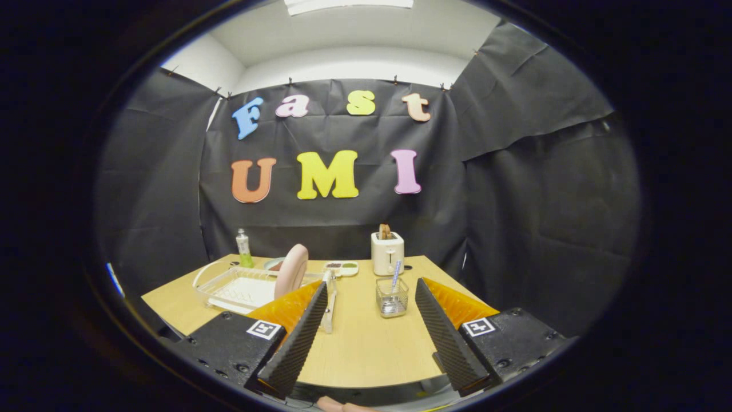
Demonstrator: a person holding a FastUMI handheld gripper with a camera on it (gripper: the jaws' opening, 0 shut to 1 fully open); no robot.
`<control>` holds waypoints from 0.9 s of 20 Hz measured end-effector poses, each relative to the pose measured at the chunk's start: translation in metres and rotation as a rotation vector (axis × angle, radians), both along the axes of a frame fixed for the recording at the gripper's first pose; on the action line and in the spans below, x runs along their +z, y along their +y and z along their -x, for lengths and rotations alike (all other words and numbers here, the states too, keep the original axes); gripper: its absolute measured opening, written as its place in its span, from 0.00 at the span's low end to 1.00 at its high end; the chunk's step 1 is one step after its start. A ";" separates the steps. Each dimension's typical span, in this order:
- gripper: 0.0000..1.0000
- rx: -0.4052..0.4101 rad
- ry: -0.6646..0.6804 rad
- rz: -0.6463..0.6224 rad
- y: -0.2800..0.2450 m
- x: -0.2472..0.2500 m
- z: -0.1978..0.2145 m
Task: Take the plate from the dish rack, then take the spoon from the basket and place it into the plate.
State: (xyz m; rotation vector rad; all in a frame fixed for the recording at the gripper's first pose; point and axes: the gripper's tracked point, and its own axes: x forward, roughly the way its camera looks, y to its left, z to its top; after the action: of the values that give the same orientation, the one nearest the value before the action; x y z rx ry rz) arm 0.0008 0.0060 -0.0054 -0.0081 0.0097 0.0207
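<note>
plate (291, 270), pink, stands on edge in the clear plastic dish rack (237, 289), beyond the left finger and a bit outward of its tip. rack holds nothing else that can be made out, just a white ribbed floor. spoon (395, 275) with a blue-white handle sits upright in the small mesh basket (392, 297), ahead of the jaws and close to the inner side of the right finger tip; basket contents otherwise too small to tell.

gripper (372, 294) jaws released, spread wide, nothing between them but bare wooden table (366, 343). both fingers hang above the near table edge.

further back, past the jaws: white toaster (387, 253) with bread slices in its slots, a small divided sauce dish (342, 268) with dark and green fillings beside it, a green bottle (245, 249) behind the rack, and a partly hidden dish behind the plate.

open room: wide clear strip of table between rack and basket, running from the near edge toward the sauce dish. rack's right end reaches the left finger's tip. right of the basket the table edge is near, black cloth wall just past it.
</note>
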 end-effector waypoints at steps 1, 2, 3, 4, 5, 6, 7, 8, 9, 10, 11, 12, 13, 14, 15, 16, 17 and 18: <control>1.00 0.000 0.001 0.001 0.000 0.000 0.000; 1.00 0.001 0.003 0.003 0.001 -0.001 -0.002; 1.00 0.001 0.003 0.004 0.001 -0.002 -0.003; 1.00 0.000 0.003 0.009 0.002 -0.001 -0.004; 1.00 0.001 0.004 0.019 0.002 0.000 -0.007; 1.00 0.003 0.000 0.025 0.003 0.002 -0.010; 1.00 0.000 0.001 0.030 0.003 0.006 -0.014; 1.00 0.000 0.008 0.032 0.002 0.007 -0.021; 1.00 0.007 0.013 0.031 0.004 0.011 -0.027; 1.00 0.011 0.025 0.031 0.006 0.014 -0.034; 1.00 0.014 0.036 0.034 0.008 0.018 -0.041; 1.00 0.020 0.041 0.038 0.011 0.025 -0.050; 1.00 0.024 0.052 0.051 0.014 0.030 -0.058; 1.00 0.033 0.063 0.067 0.018 0.038 -0.068; 1.00 0.051 0.076 0.081 0.024 0.043 -0.076; 1.00 0.066 0.086 0.092 0.029 0.051 -0.084; 1.00 0.077 0.095 0.102 0.033 0.059 -0.094; 1.00 0.074 0.114 0.107 0.035 0.065 -0.105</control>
State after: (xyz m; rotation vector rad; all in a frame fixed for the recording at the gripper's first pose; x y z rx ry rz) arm 0.1062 0.0406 0.0592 -0.1147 0.1243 0.0945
